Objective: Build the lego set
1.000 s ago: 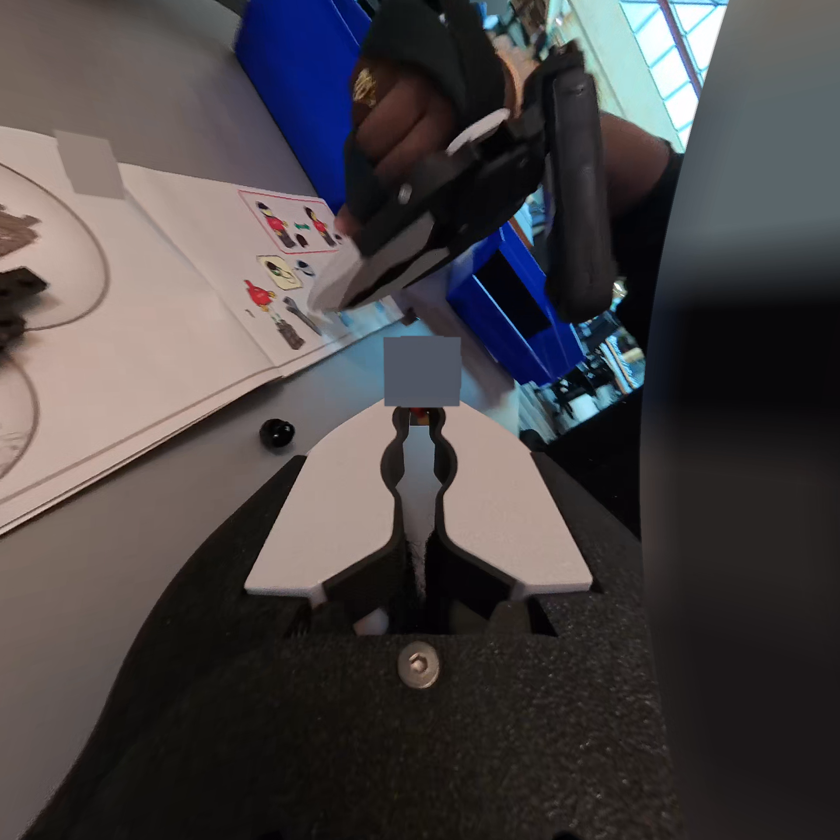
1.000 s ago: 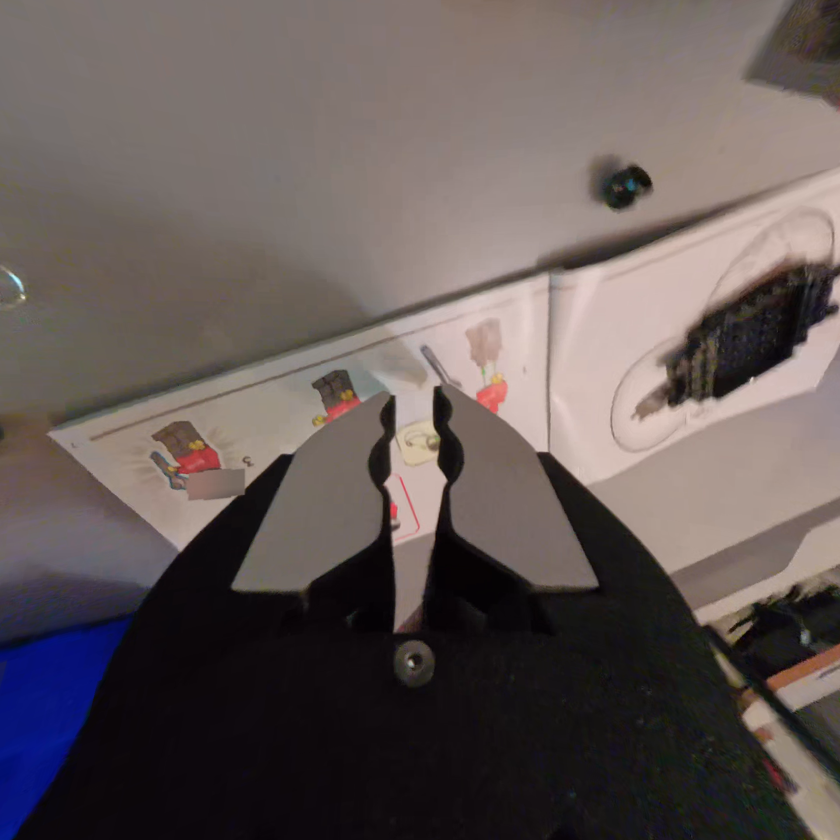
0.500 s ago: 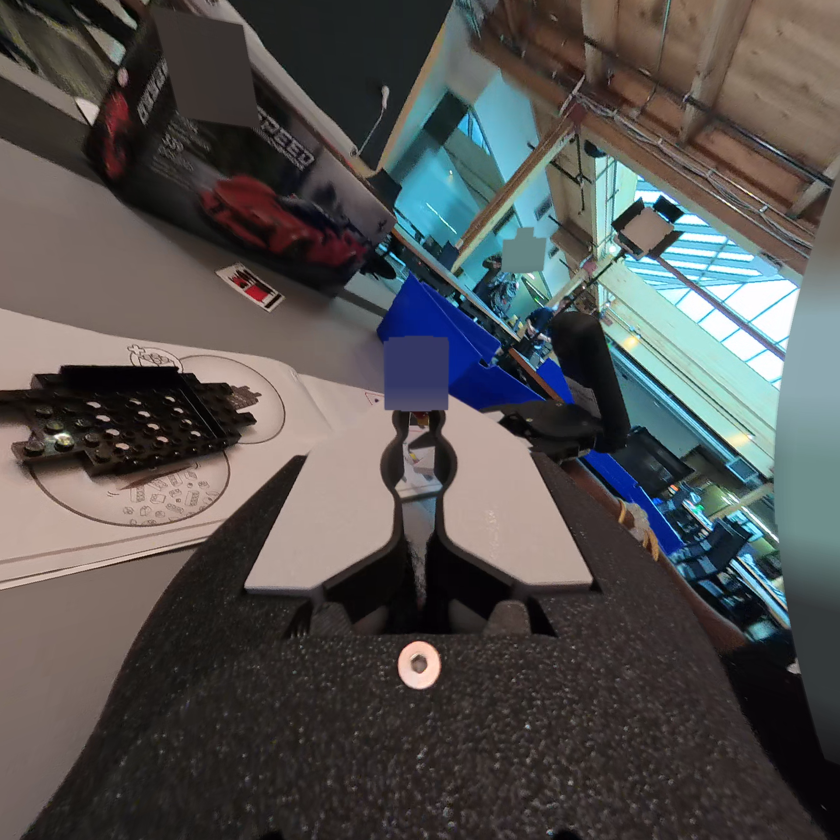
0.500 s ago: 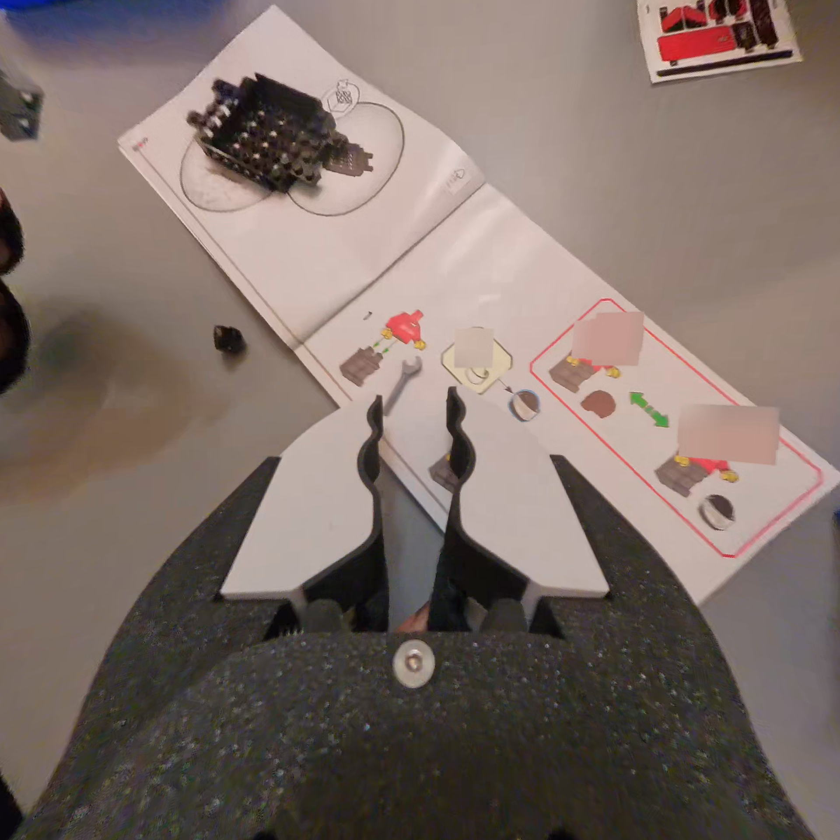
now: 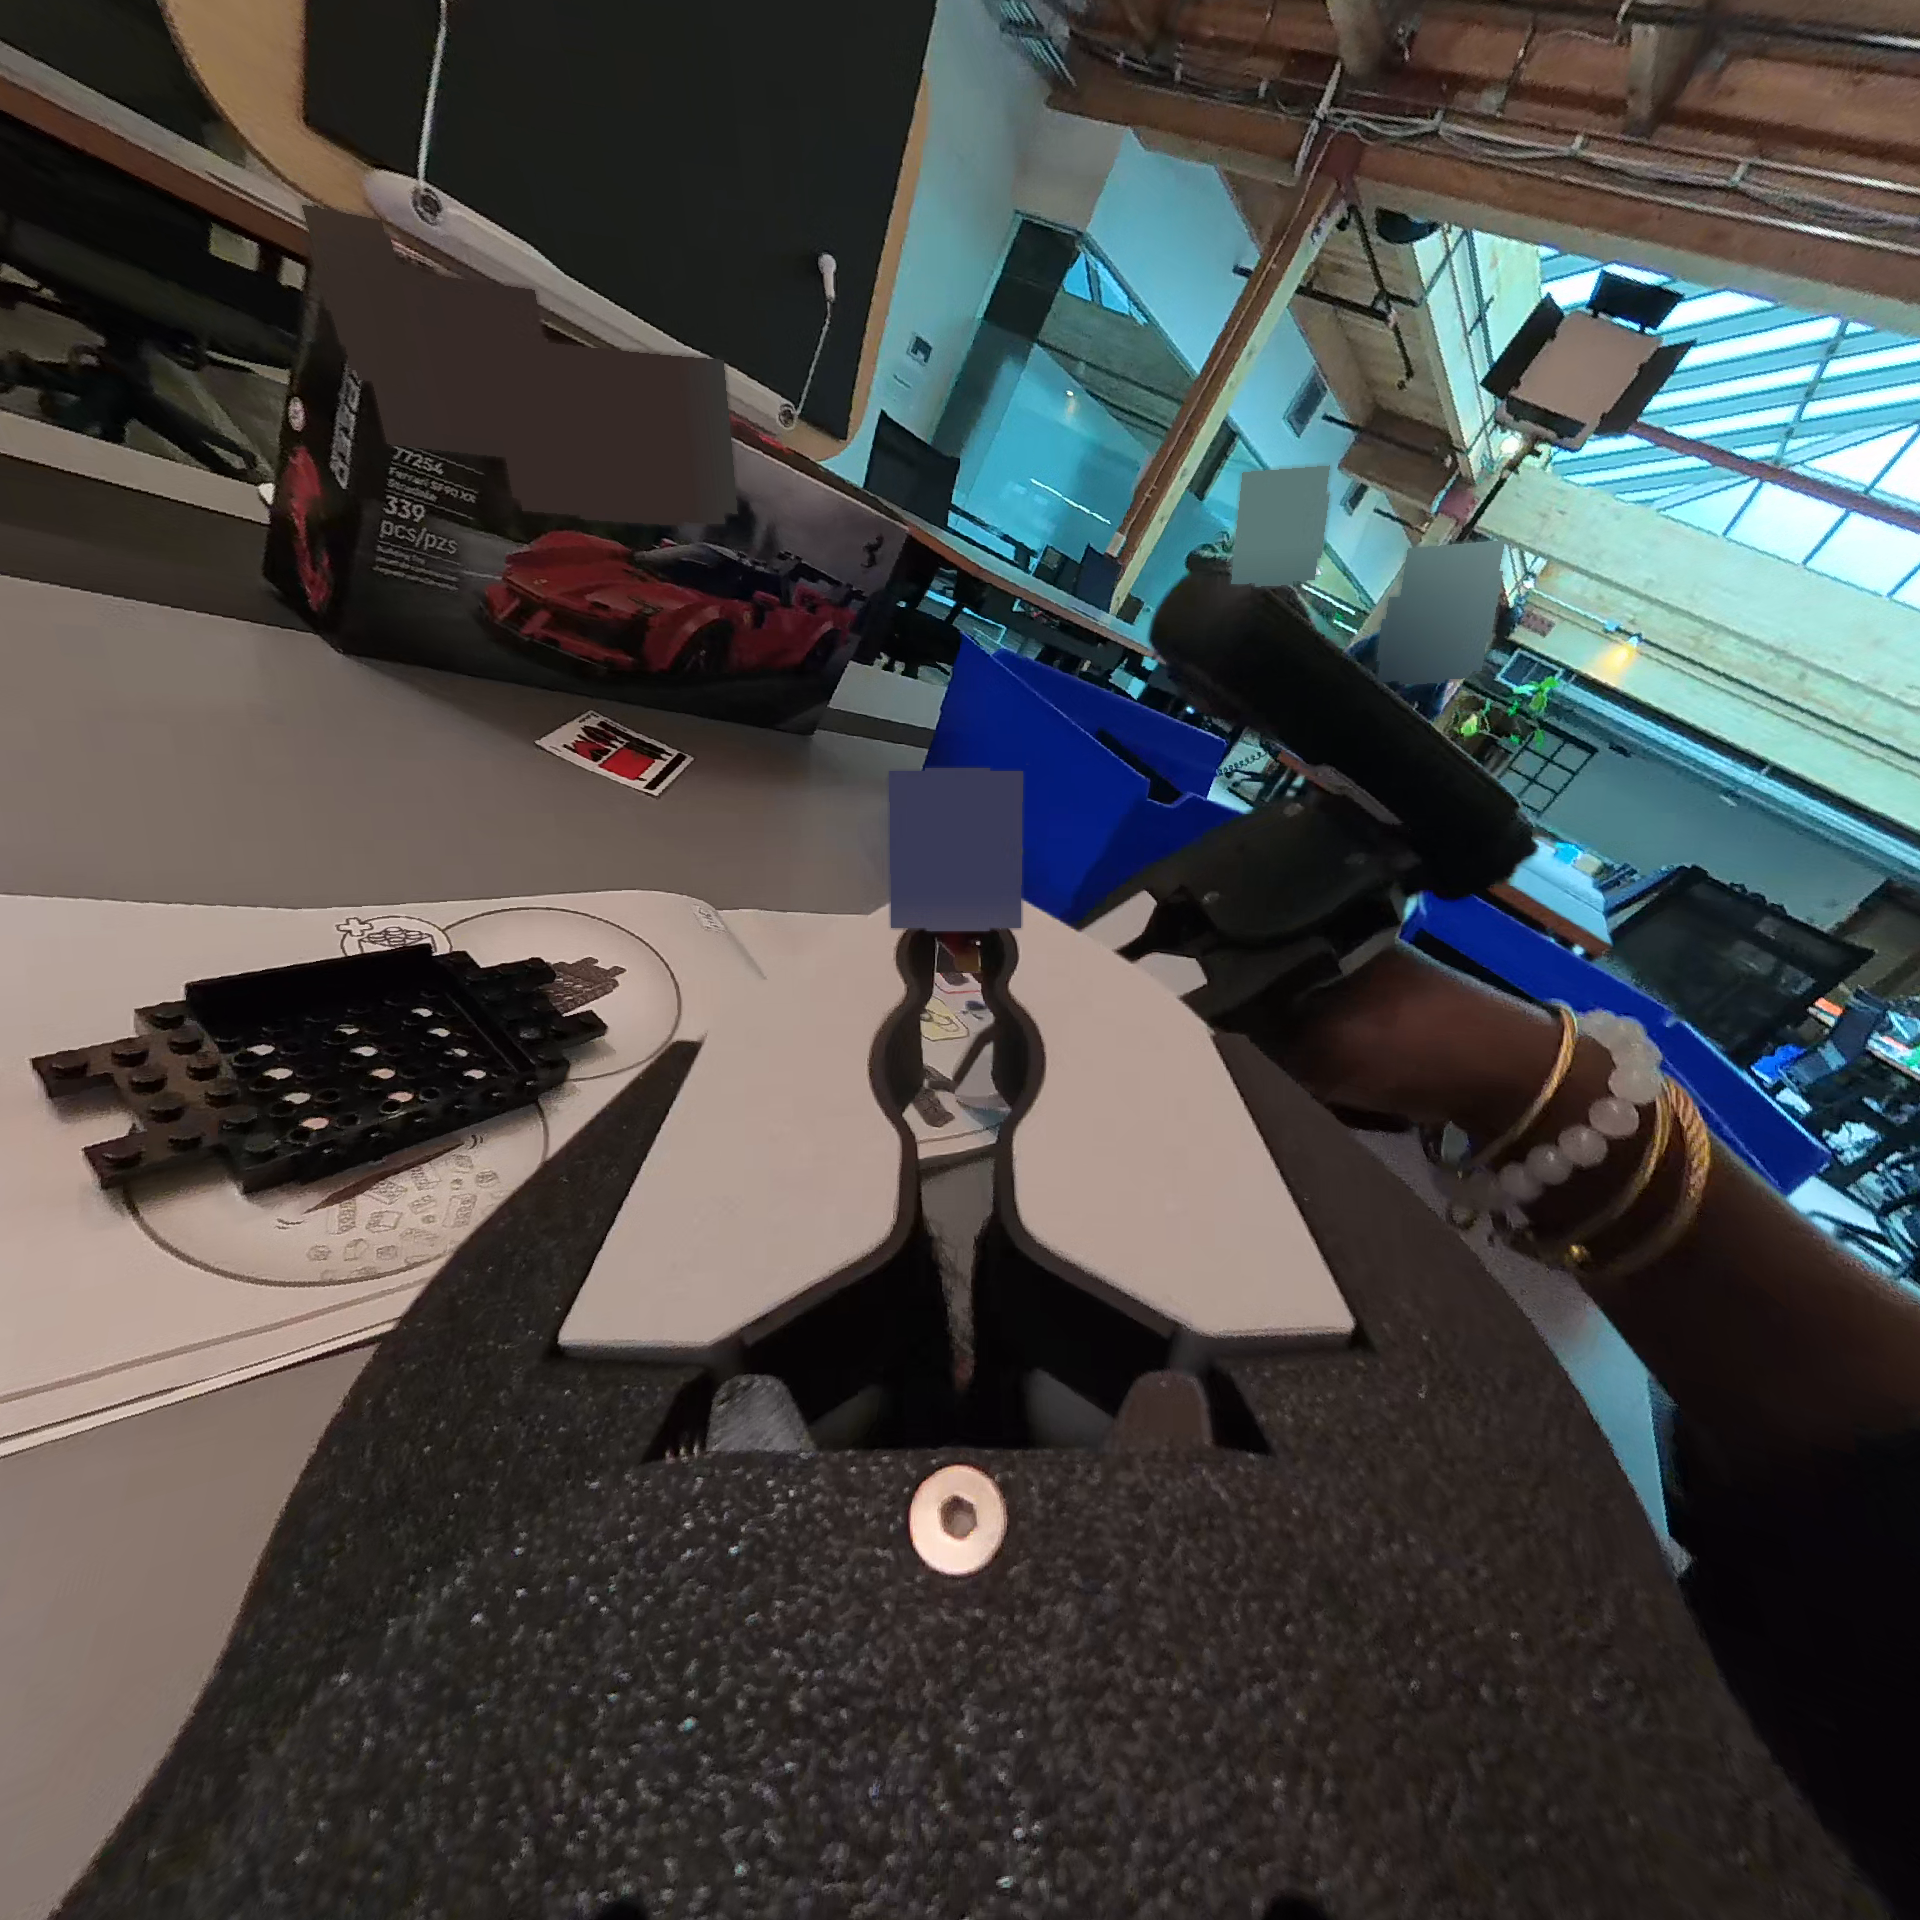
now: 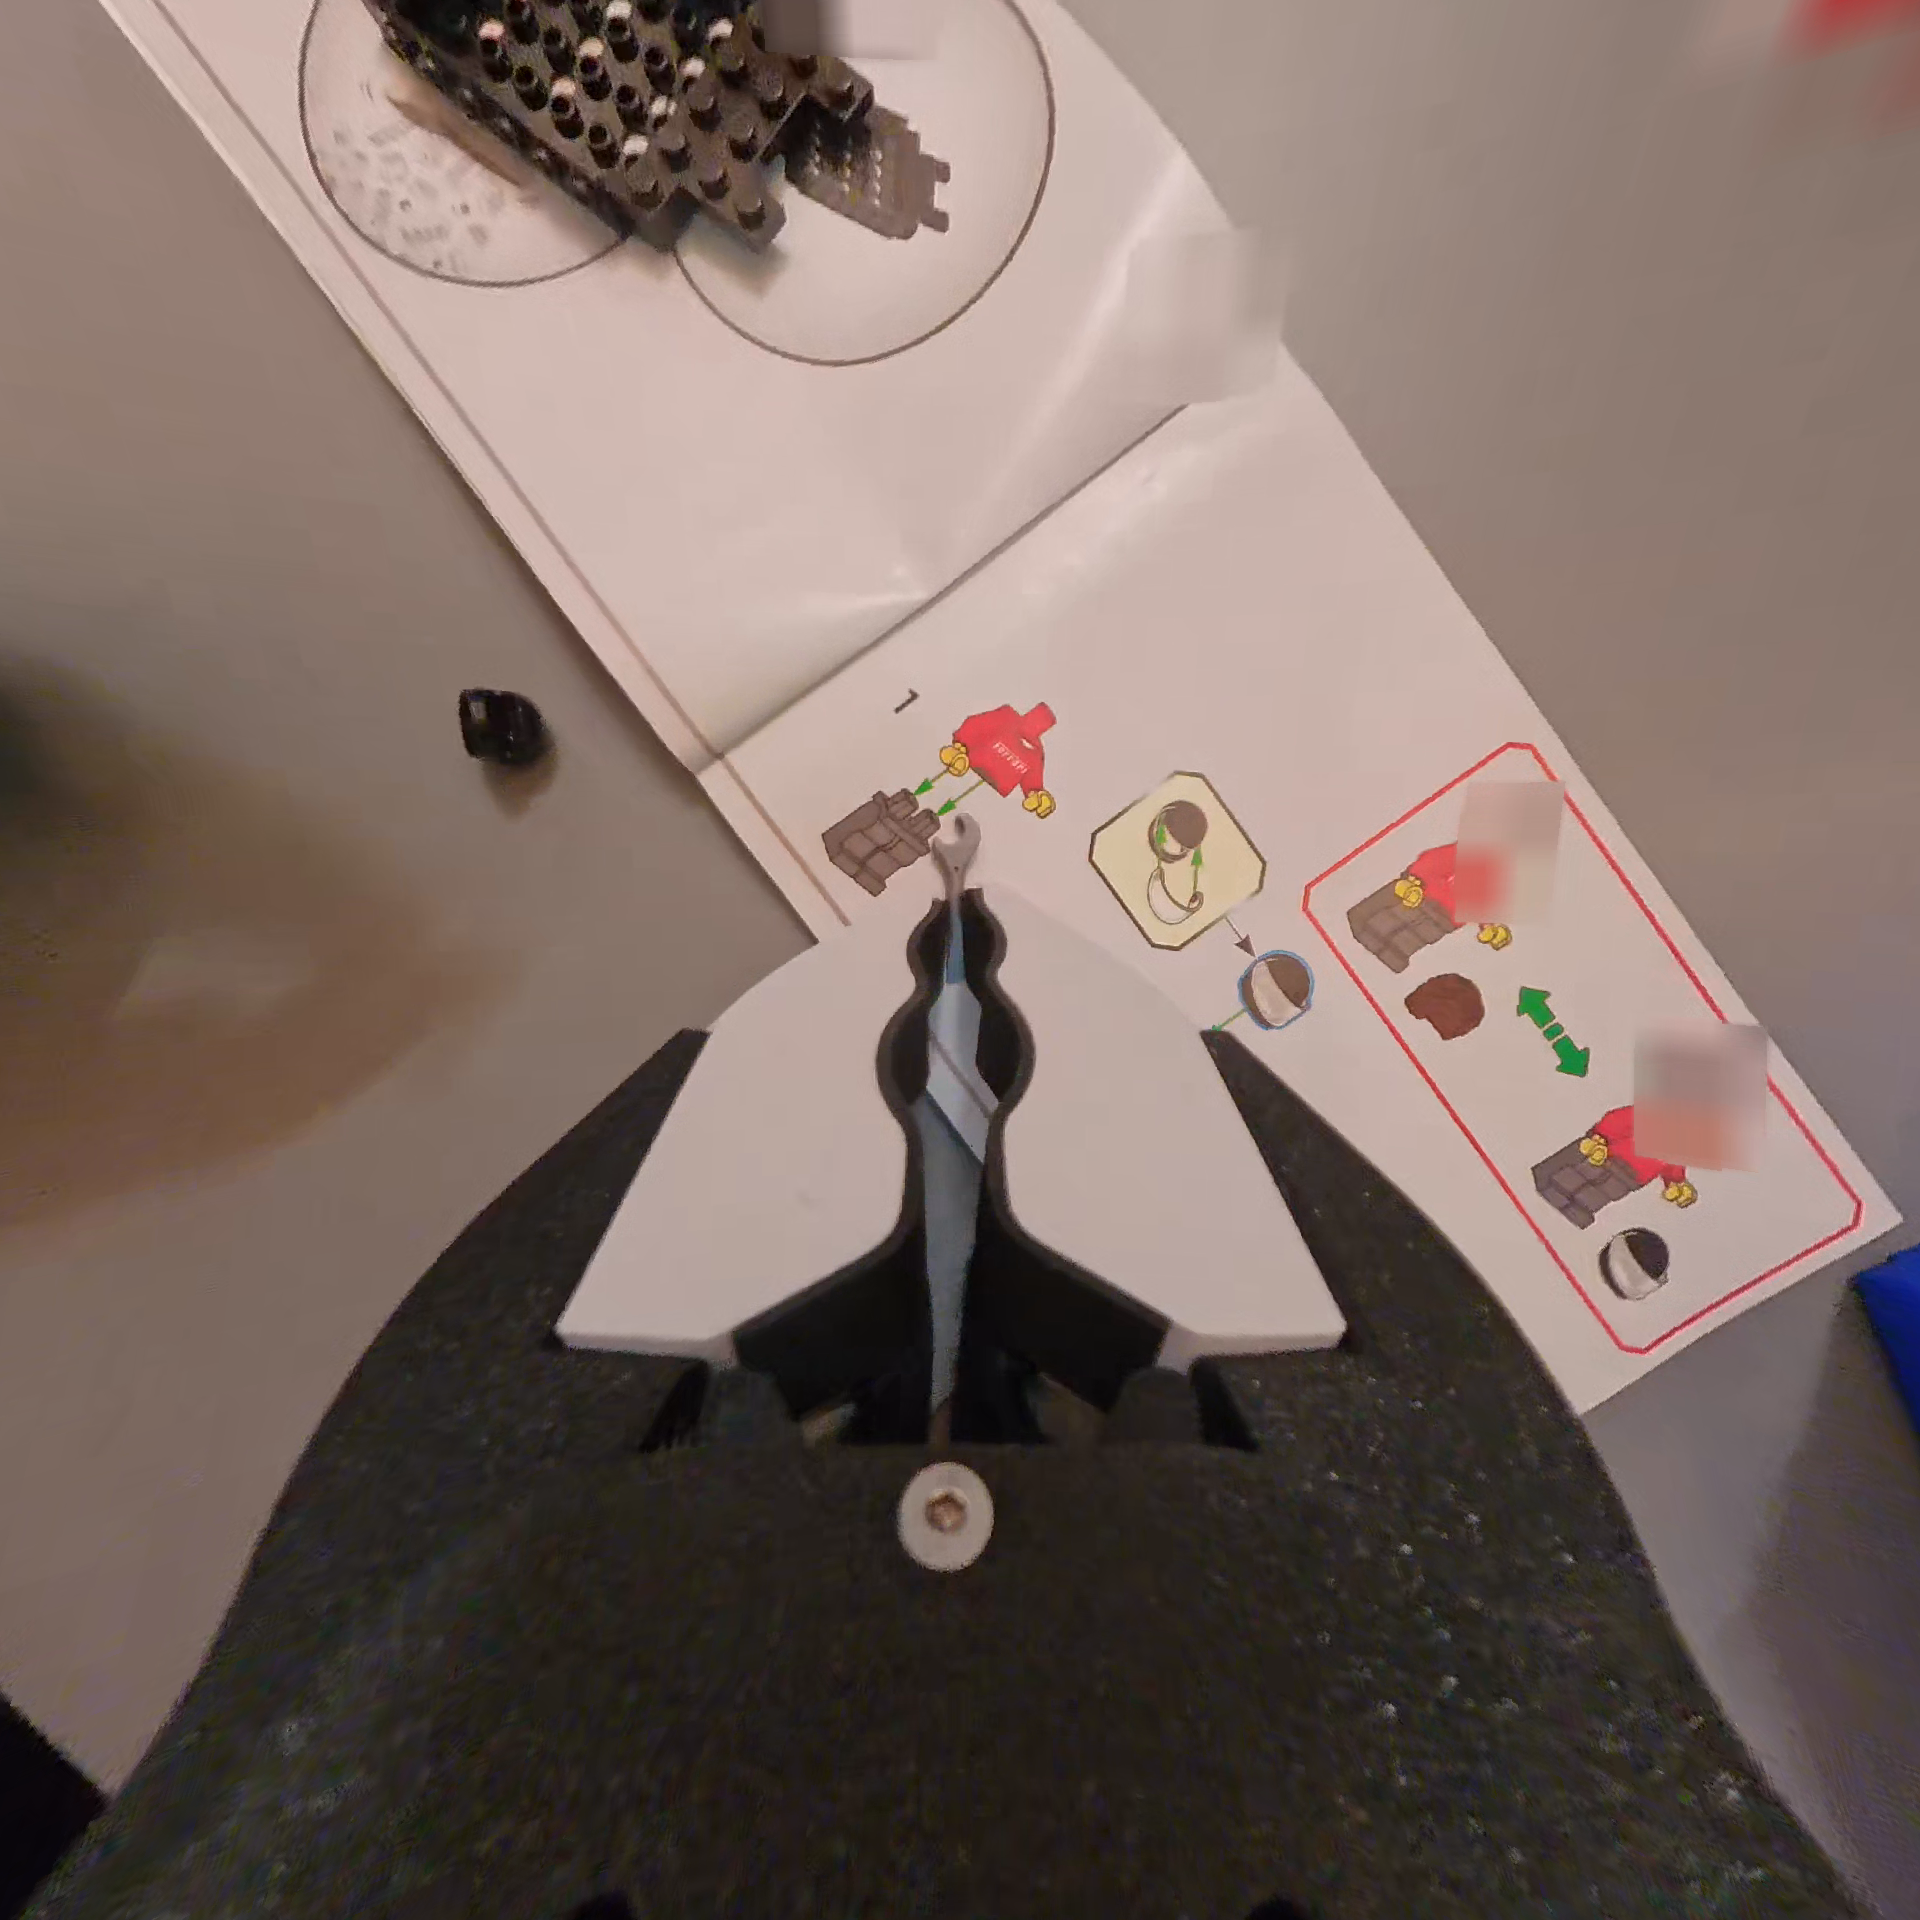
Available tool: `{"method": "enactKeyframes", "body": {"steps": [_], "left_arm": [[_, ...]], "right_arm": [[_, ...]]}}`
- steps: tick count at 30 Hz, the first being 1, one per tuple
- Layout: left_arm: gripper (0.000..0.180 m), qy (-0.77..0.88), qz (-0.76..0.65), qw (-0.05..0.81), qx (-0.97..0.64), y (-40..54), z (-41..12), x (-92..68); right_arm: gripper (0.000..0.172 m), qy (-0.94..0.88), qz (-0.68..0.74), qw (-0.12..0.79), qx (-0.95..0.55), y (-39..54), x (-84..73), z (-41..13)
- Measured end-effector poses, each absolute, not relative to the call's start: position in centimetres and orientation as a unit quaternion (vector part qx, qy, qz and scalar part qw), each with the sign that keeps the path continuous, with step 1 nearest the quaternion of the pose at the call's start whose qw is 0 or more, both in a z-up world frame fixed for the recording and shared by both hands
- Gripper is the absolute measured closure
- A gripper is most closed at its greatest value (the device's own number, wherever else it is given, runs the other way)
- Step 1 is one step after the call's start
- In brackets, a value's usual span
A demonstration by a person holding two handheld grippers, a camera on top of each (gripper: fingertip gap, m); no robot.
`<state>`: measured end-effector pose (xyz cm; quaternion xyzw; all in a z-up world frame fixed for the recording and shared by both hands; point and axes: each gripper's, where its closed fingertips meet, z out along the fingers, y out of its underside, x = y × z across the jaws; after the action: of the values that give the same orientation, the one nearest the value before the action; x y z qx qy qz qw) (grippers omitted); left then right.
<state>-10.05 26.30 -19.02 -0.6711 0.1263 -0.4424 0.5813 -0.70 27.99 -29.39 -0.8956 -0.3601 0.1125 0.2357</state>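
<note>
My left gripper point(image 5: 956, 940) is shut on a small toy figure with a red body point(image 5: 954, 943); a patch covers the figure's top. It hovers over an open white instruction booklet point(image 5: 104, 1299). My right gripper point(image 6: 956, 916) is shut on the handle of a small grey toy wrench point(image 6: 958, 840), whose head sticks out past the tips, close above the booklet's printed page point(image 6: 831, 499). A black studded plate assembly point(image 5: 312, 1060) lies on the booklet's other page and also shows in the right wrist view point(image 6: 644, 125).
A small black piece point(image 6: 501, 724) lies on the grey table beside the booklet. A toy box with a red car picture point(image 5: 582, 582) and a sticker sheet point(image 5: 613, 753) lie farther back. Blue bins point(image 5: 1060, 790) stand to the right. A person's wrist with bracelets point(image 5: 1558, 1143) reaches in. About 15 cm separates my left fingertips from my right.
My right gripper opened wider, came down toward the page and shut on the grey wrench. My left gripper swung up from the table a second ago and kept the red figure in its grasp.
</note>
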Motion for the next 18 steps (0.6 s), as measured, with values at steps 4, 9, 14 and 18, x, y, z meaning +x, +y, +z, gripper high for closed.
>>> {"method": "enactKeyframes", "body": {"steps": [4,9,14,18], "left_arm": [[0.174,0.123,-0.436,0.57,-0.686,26.5,-19.6,-9.7],[0.173,0.05,-0.471,0.555,-0.684,27.1,-19.7,-9.8],[0.174,-0.051,-0.559,0.52,-0.644,27.5,-19.3,-8.5],[0.174,-0.082,-0.612,0.481,-0.623,27.2,-19.3,-6.6]], "right_arm": [[0.169,-0.41,0.132,0.233,-0.872,28.2,-1.0,-29.4],[0.17,-0.369,0.255,0.325,-0.833,28.6,-1.0,-28.0],[0.17,-0.341,0.367,0.461,-0.732,27.4,-3.0,-20.9],[0.17,-0.37,0.348,0.53,-0.679,26.3,-4.5,-17.9]]}}
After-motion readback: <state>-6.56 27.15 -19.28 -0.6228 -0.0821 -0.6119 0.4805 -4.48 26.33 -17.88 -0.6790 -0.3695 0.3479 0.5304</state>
